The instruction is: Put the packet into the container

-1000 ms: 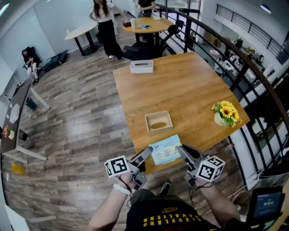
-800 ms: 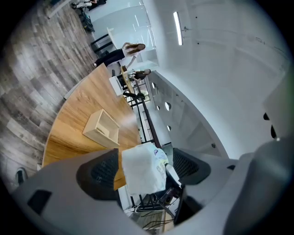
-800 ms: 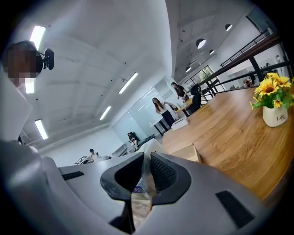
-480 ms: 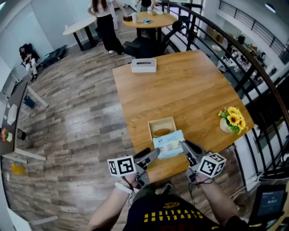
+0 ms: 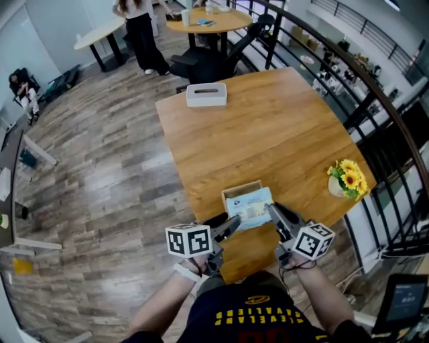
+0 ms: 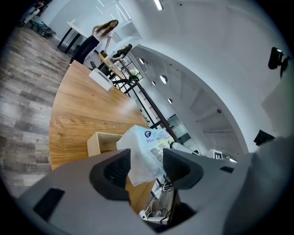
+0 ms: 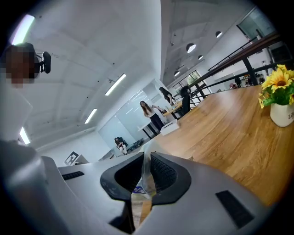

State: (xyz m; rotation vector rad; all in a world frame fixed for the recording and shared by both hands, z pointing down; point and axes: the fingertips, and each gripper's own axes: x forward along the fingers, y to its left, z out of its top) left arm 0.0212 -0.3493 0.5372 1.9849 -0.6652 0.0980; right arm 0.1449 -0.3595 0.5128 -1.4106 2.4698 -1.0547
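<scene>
The white packet with blue print (image 5: 249, 206) hangs over the small open wooden container (image 5: 232, 193) near the table's front edge. My right gripper (image 5: 273, 212) is shut on the packet's right edge; in the right gripper view a thin strip of the packet (image 7: 140, 198) is pinched between the pads. My left gripper (image 5: 231, 224) is at the packet's lower left. Its jaws have just been closing. In the left gripper view the packet's corner (image 6: 146, 148) lies between the pads with a gap still showing, and the container (image 6: 98, 142) is just beyond.
The wooden table (image 5: 268, 127) carries a white tissue box (image 5: 206, 94) at the far edge and a vase of yellow flowers (image 5: 348, 178) at the right. A black railing (image 5: 375, 100) runs along the right. A person (image 5: 137, 30) stands beyond by a round table (image 5: 201, 20).
Both grippers have carried the packet forward from the table's front edge to above the container. The left jaws have narrowed around the packet's corner.
</scene>
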